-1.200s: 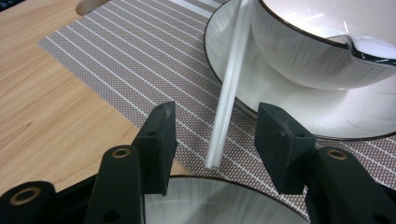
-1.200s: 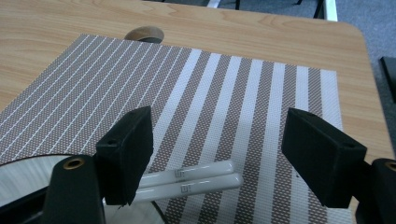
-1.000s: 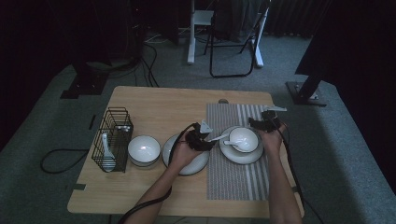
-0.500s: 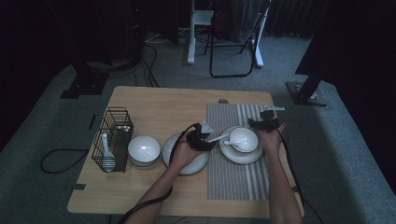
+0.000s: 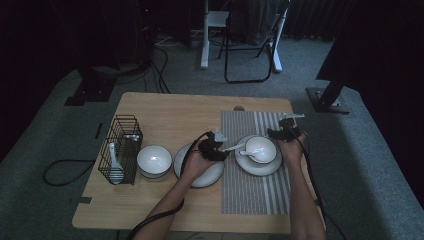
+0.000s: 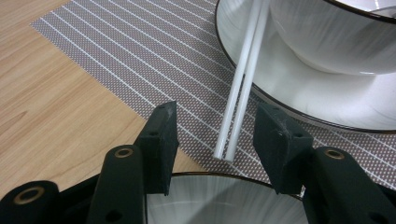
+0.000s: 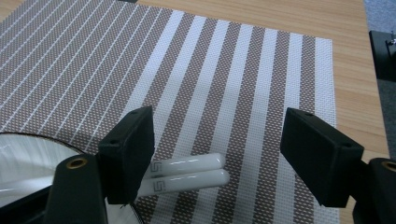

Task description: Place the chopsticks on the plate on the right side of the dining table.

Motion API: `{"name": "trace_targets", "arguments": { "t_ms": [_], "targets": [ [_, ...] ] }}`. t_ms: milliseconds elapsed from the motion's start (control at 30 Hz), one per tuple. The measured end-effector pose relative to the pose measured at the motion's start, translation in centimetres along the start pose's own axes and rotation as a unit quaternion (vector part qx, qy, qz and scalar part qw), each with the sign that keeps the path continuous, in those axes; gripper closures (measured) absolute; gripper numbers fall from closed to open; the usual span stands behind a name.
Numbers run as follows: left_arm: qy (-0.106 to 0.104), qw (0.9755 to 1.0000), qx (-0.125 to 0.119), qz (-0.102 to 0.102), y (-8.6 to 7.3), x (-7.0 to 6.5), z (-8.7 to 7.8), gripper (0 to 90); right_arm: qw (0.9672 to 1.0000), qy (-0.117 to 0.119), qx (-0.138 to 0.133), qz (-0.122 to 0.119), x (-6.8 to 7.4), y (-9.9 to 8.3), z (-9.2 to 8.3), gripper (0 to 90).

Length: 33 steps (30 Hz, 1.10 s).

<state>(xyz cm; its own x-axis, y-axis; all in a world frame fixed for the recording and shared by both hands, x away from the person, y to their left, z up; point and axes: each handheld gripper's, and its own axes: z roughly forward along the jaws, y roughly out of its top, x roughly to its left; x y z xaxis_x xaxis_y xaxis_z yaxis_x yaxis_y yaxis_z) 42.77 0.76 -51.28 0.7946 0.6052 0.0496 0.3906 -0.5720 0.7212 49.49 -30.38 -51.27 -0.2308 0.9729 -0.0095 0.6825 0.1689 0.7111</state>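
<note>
Found the left gripper point(image 5: 220, 145) poised over the far rim of an empty white plate point(image 5: 202, 176) on the wooden table point(image 5: 170, 115); noted in the left gripper view point(image 6: 215, 126) jaws standing wide, having just eased a little narrower, with nothing pressed by the pads; saw the thin tips of a pair of white chopsticks point(image 6: 240, 88) lying in the gap between those jaws, clear of both pads, just past the empty plate's edge point(image 6: 210, 200); traced the chopsticks point(image 5: 234, 147) from there over the striped placemat point(image 5: 255, 192) and across the rim of a saucer point(image 6: 299, 100), just beside a white bowl point(image 6: 336, 37) set on it; could not tell whether the tips touched the mat; spotted a white spoon point(image 5: 252, 154) in that bowl point(image 5: 261, 149); found the right gripper point(image 5: 282, 132) at the far right side of the saucer point(image 5: 257, 169), low over the mat; noted in the right gripper view point(image 7: 219, 135) jaws spread wide and gripping nothing, with the thick, marked ends of the chopsticks point(image 7: 187, 175) flat on the mat near the left-hand pad; saw farther left a second white bowl point(image 5: 154, 159) just beside the empty plate, and a black wire rack point(image 5: 120, 150) holding another spoon point(image 5: 114, 156).
</note>
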Motion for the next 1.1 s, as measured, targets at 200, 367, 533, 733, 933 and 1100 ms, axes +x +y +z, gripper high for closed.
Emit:
{"name": "trace_targets", "arguments": {
  "t_ms": [200, 367, 533, 733, 933, 1100],
  "targets": [
    [0.004, 1.0000, 0.007, 0.000, 0.3, 0.1, 0.3, 55.0, 0.9999, -0.011, 0.008, -0.011, -0.1, 0.0, -0.3, 26.2],
    [0.009, 0.9999, 0.013, 0.003, 0.4, 0.1, 0.6, 56.9, 0.9998, -0.013, 0.010, -0.010, -0.1, -0.1, -0.4, 26.3],
    [0.012, 0.9998, 0.018, 0.000, 0.6, 0.2, 0.9, 58.4, 0.9999, -0.010, 0.011, -0.003, -0.4, -0.3, -0.5, 26.3],
    [0.016, 0.9995, 0.027, 0.001, 0.9, 0.3, 1.3, 60.8, 0.9998, -0.016, 0.013, -0.001, -1.0, -0.9, -0.8, 26.4],
    [0.021, 0.9994, 0.029, 0.001, 1.2, 0.2, 1.6, 62.1, 0.9997, -0.017, 0.014, -0.005, -1.2, -0.8, -1.3, 26.4],
    [0.024, 0.9993, 0.027, -0.008, 1.4, 0.3, 1.5, 61.3, 0.9997, -0.019, 0.016, -0.009, -1.3, -0.8, -1.5, 26.5]
  ]
}}
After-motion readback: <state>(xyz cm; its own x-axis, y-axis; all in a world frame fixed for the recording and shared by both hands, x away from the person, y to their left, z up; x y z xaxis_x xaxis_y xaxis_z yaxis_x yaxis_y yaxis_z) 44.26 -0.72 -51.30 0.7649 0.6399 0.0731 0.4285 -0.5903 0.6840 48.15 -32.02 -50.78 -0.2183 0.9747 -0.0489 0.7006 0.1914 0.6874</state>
